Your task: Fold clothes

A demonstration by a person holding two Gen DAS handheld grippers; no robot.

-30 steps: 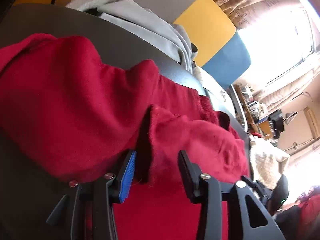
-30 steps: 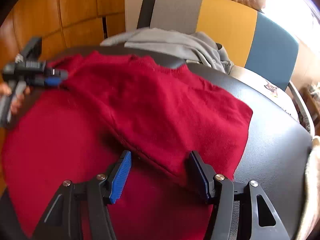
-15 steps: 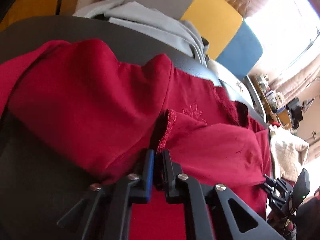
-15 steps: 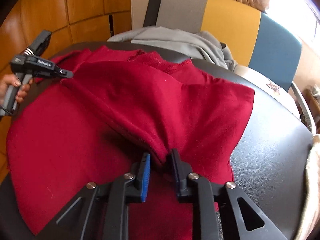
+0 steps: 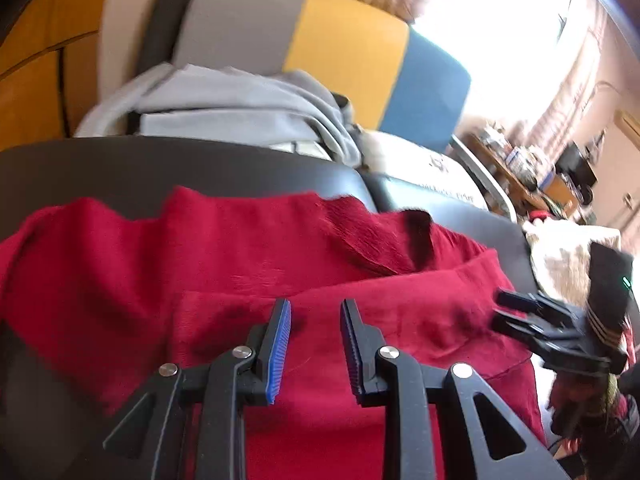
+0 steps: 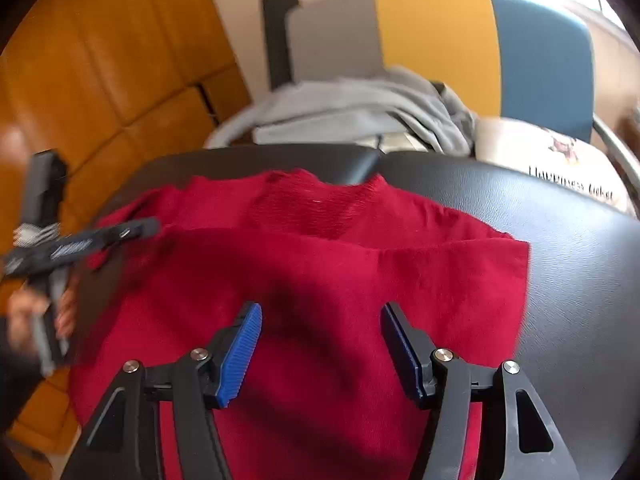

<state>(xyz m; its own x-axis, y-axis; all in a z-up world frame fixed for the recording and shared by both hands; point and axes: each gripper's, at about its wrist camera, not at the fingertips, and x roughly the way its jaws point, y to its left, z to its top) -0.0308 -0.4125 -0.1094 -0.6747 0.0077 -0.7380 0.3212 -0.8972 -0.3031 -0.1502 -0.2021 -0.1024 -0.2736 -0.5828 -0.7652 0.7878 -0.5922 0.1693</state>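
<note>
So the red knit sweater [image 6: 320, 280] is lying flat on the black leatherette table [image 6: 580, 260], long side running left to right, its top layer folded over with a straight edge toward the back and the ribbed collar facing the chair. Fabric looks fuzzy and soft. The left gripper [image 5: 316, 344] has just been opening, nothing between its jaws. The right gripper [image 6: 322, 344] has just opened too, spread wide and empty above the cloth. A grey hoodie [image 5: 240, 108] is bunched up behind.

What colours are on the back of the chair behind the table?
Grey, yellow and blue panels on the chair, clearest in the right wrist view.
</note>
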